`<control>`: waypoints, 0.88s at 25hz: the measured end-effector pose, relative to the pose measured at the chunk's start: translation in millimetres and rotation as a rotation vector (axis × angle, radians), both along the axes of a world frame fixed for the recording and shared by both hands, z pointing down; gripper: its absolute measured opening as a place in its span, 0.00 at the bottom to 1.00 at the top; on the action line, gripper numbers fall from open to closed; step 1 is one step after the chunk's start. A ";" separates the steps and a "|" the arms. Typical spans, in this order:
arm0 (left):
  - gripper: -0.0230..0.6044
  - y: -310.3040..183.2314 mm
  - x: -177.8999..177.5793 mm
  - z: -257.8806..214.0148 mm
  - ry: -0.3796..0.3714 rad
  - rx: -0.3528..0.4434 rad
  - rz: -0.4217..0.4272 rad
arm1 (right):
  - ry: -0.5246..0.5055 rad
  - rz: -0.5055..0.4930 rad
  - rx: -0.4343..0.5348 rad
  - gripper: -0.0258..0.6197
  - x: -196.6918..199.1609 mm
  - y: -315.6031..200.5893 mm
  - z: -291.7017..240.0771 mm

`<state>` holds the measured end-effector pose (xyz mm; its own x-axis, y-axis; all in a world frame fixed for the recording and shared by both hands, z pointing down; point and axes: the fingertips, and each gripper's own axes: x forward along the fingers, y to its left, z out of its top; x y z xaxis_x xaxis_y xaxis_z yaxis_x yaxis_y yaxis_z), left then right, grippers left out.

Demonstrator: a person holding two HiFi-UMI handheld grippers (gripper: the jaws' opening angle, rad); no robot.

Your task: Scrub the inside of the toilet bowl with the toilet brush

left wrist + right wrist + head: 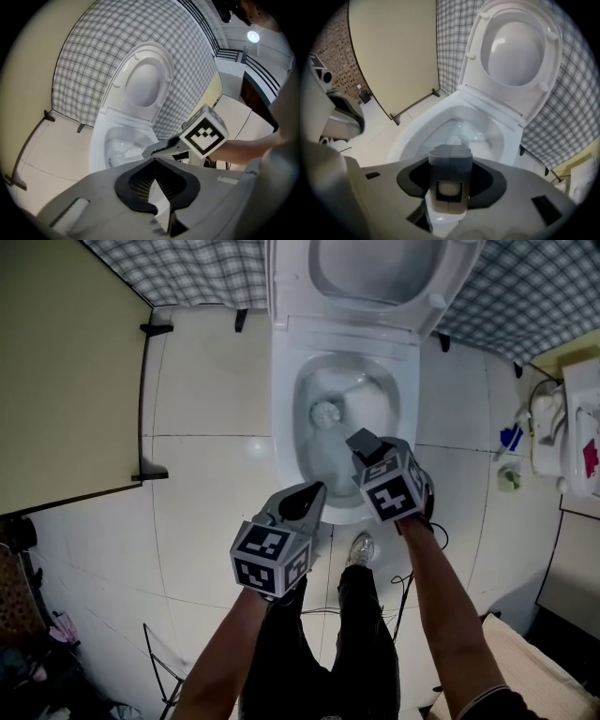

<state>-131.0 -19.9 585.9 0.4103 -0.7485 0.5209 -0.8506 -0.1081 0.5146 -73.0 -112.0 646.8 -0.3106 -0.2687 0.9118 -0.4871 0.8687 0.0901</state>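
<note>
R gripper: jaws narrow, clamped on the toilet brush handle near its top end. It sits at the toilet bowl's 5 o'clock. Bristle head is down inside, approx 10 o'clock of centre. L gripper: jaws together, empty, just outside the rim at 6 o'clock. Brush prob. light, w/ stiff, slick plastic handle and springy bristles. Best held high on the handle, firm enough to stop twisting.

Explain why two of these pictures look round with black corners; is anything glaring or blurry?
Both gripper views are fisheye: round frame, black corners. Left gripper view: the checked wall bows, a lamp glares. Right gripper view: the toilet lid bulges. Head view: straighter lines, dim lower corners, brush slightly soft.
</note>
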 end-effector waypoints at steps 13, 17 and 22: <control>0.05 6.3 -13.7 6.1 -0.009 -0.015 -0.026 | 0.054 0.024 -0.015 0.35 8.7 0.0 28.4; 0.05 8.2 -10.2 8.4 -0.001 -0.018 -0.020 | -0.005 -0.024 0.003 0.35 -2.6 17.3 -0.6; 0.05 9.0 -12.7 1.7 0.002 -0.021 -0.027 | -0.022 -0.179 0.018 0.35 -18.4 70.2 -31.4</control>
